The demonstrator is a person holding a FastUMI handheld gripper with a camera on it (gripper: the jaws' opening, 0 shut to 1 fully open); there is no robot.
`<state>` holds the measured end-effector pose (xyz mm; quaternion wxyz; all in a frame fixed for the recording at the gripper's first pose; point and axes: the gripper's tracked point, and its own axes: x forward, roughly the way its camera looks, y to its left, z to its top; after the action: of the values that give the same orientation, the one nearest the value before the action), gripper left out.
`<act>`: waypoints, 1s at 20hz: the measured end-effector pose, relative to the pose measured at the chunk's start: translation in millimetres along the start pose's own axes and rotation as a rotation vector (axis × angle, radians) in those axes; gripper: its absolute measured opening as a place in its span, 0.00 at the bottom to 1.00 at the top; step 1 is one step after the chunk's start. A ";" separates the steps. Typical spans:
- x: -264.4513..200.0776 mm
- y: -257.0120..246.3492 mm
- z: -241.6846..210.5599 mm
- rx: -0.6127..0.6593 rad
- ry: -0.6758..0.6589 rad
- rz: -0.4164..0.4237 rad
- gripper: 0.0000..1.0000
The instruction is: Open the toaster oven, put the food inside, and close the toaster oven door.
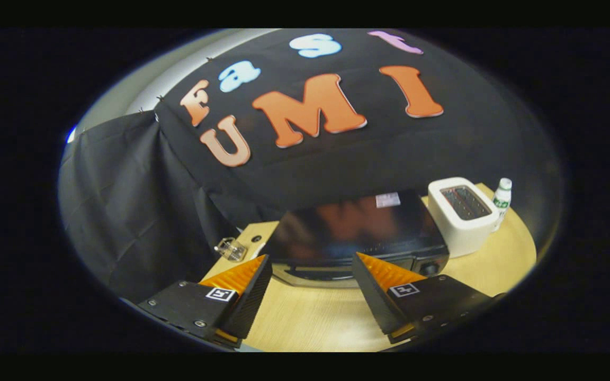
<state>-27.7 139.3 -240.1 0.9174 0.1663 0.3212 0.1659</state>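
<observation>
Right now the tongs stand released, their two fingers spread wide apart with nothing between them, low in the frame over the pale wooden surface. Just beyond the fingertips, at centre frame, sits the toaster oven — dark, glossy-topped, its door shut and a knob showing at its lower right corner. Right of it, touching or nearly so, stands a white toaster, and beside that, further right, a small bottle. Left of the oven, near the surface's edge, lies a small clear clip-like object — too small to identify.
</observation>
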 end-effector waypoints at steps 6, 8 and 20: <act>-60.1 -7.6 108.8 -0.183 -0.275 -0.053 0.94; -80.5 -6.9 137.7 -0.233 -0.352 -0.074 0.96; -162.9 -10.1 224.6 -0.260 -0.566 -0.120 0.97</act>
<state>-1.2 18.7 8.6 0.9921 0.0681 0.0384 0.0982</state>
